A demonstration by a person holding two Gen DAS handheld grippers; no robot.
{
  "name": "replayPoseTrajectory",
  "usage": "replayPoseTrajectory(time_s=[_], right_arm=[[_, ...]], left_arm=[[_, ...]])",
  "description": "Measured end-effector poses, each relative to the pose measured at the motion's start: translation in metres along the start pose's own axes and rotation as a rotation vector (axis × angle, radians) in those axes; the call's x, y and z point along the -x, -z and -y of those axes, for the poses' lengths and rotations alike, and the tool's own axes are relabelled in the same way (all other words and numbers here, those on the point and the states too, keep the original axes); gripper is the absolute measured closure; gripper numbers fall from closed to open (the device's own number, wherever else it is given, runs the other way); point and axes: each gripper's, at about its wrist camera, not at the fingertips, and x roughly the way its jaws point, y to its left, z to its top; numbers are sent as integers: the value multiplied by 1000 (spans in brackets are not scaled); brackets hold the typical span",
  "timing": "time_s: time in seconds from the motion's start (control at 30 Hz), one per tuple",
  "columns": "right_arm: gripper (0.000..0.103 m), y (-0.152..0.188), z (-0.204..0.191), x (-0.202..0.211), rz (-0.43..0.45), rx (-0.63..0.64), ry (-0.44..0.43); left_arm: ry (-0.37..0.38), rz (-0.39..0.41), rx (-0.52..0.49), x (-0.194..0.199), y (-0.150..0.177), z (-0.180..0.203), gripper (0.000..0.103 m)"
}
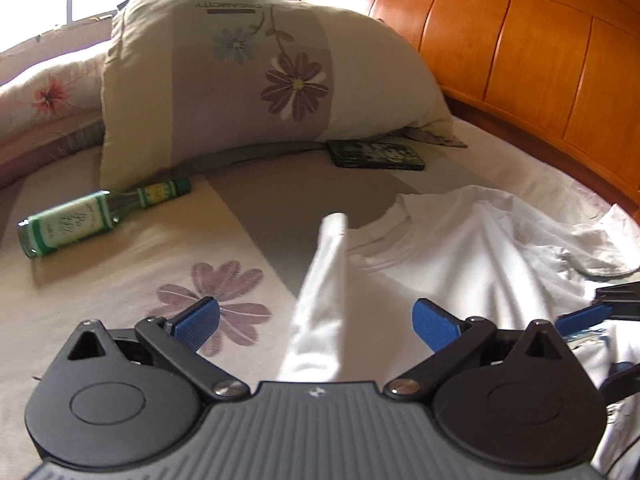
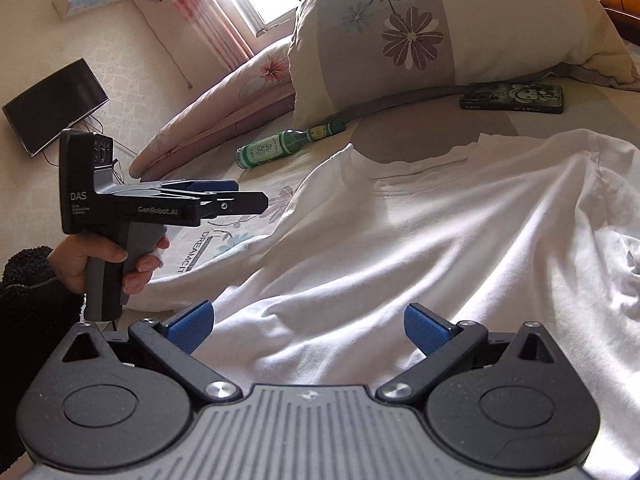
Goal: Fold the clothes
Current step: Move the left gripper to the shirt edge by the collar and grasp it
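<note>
A white T-shirt [image 2: 420, 232] lies spread on the bed, collar toward the pillow; it also shows in the left wrist view [image 1: 480, 256]. A strip of its left side [image 1: 324, 300] rises up between the left gripper's pads. My left gripper [image 1: 316, 326] is open over the shirt's left edge; it also shows in the right wrist view [image 2: 224, 196] at the left, held by a hand. My right gripper [image 2: 306, 326] is open and empty just above the shirt's lower body. Its tip [image 1: 588, 316] shows at the right in the left wrist view.
A green glass bottle [image 1: 96, 216] lies on the floral bedsheet [image 1: 132, 272] left of the shirt. A large floral pillow [image 1: 260, 76] and a dark flat case [image 1: 376, 154] sit beyond the collar. A wooden headboard [image 1: 520, 52] curves at the right. A folded quilt [image 2: 224, 100] lies at the left.
</note>
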Motion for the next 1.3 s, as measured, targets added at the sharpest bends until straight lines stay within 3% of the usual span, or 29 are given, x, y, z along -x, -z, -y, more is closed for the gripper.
replayPoseTrajectory(time_s=[0.1, 0.2, 0.33, 0.4, 0.47, 0.6, 0.77, 0.83, 0.93, 1.07, 1.2, 1.3], right_arm=[[0, -1, 0, 0, 2, -1, -9], [0, -1, 1, 1, 4, -4, -10], [0, -1, 1, 1, 6, -10, -12], [0, -1, 0, 0, 1, -1, -8], [0, -1, -2, 0, -3, 7, -4], [0, -1, -1, 1, 1, -1, -11], [0, -2, 2, 2, 9, -17, -29], [0, -2, 2, 2, 8, -17, -29], [0, -2, 2, 2, 8, -19, -33], [0, -2, 3, 3, 12, -29, -47], [0, -2, 3, 3, 11, -29, -44], [0, -2, 3, 3, 12, -28, -43]], left_arm=[[-64, -49, 92, -16, 3, -30, 4], [-25, -81, 149, -19, 16, -39, 5], [22, -99, 43, -19, 29, -14, 9], [13, -135, -21, -24, 34, 0, 33], [10, -162, -71, -27, 39, 11, 42], [63, -134, -71, -14, 33, 17, 41], [-2, -55, 45, -9, 16, -16, 39], [-29, -66, 90, -13, 17, -29, 41], [-36, -94, 81, -17, 22, -33, 42], [-4, 20, 152, 1, 16, -46, 41], [-142, -109, 141, -24, 20, -59, 43], [-102, -137, 144, -29, 28, -52, 43]])
